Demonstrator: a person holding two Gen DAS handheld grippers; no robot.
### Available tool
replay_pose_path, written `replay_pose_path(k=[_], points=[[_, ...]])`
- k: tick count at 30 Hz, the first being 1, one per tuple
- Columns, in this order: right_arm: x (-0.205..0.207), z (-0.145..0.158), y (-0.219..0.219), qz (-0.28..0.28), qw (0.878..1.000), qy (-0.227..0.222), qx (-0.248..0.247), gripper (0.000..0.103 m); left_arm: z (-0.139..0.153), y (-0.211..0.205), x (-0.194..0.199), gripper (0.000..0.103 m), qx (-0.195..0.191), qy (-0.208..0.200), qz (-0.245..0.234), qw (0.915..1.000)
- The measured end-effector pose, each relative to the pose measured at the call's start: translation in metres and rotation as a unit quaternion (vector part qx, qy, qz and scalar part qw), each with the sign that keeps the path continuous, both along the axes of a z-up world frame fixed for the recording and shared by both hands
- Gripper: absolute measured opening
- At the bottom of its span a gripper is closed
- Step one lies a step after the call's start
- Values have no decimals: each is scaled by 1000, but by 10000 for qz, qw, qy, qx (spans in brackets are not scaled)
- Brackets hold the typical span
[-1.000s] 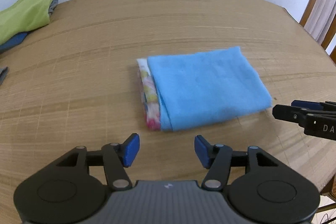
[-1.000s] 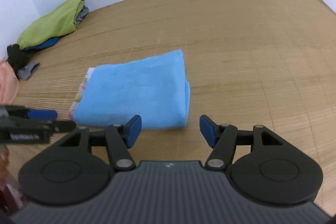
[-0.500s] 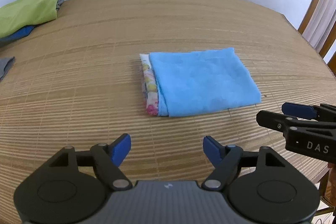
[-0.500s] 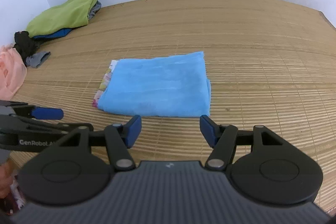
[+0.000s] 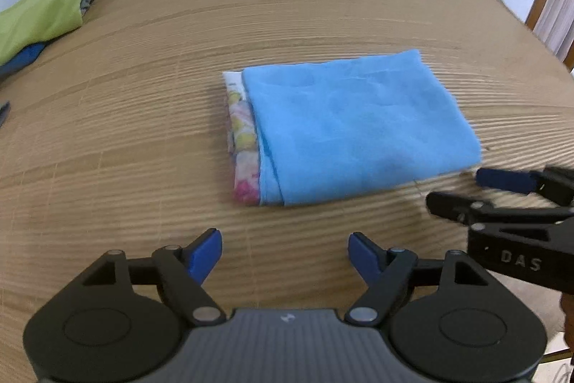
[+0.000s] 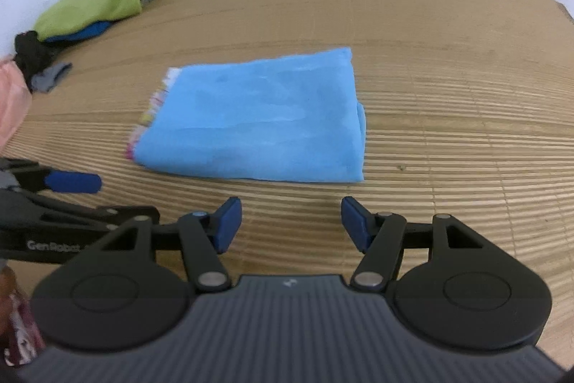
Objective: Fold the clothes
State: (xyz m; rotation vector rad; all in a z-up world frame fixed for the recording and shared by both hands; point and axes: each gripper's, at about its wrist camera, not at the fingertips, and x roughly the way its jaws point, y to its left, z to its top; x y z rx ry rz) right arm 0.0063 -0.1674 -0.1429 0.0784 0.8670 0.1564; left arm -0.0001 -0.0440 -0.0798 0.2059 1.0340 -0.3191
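Holding both the left gripper [image 5: 285, 252] and the right gripper [image 6: 290, 221] with jaws spread and empty, you have the blue garment [image 5: 355, 128] lying folded flat at 12 o'clock on the bench [image 5: 118, 139]. Nipping only its top layer could peel the fold open. Only your right view shows the pink cloth [image 6: 10, 103] at 9 o'clock.

"DAS" in pale letters on the right gripper [image 5: 502, 189] body, partly cut off, "GenRobot" on the left gripper [image 6: 75, 192] body, end hidden behind right gripper's finger
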Motion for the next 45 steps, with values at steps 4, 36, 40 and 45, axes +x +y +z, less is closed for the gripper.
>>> replay_pose_path(k=[4,36,40,45], points=[[17,-3,3,244,9994,-160,-173,64,-3,-10,18,83,15,-66,131,9999],[90,20,-19,-319,9987,-97,397,64,26,-24,96,83,-38,-114,606,9981],[83,30,-20,-447,9986,-82,257,64,27,-17,83,84,33,-40,778,9970],[75,38,-22,-558,9984,-73,73,64,21,-7,71,84,-55,221,991,9948]])
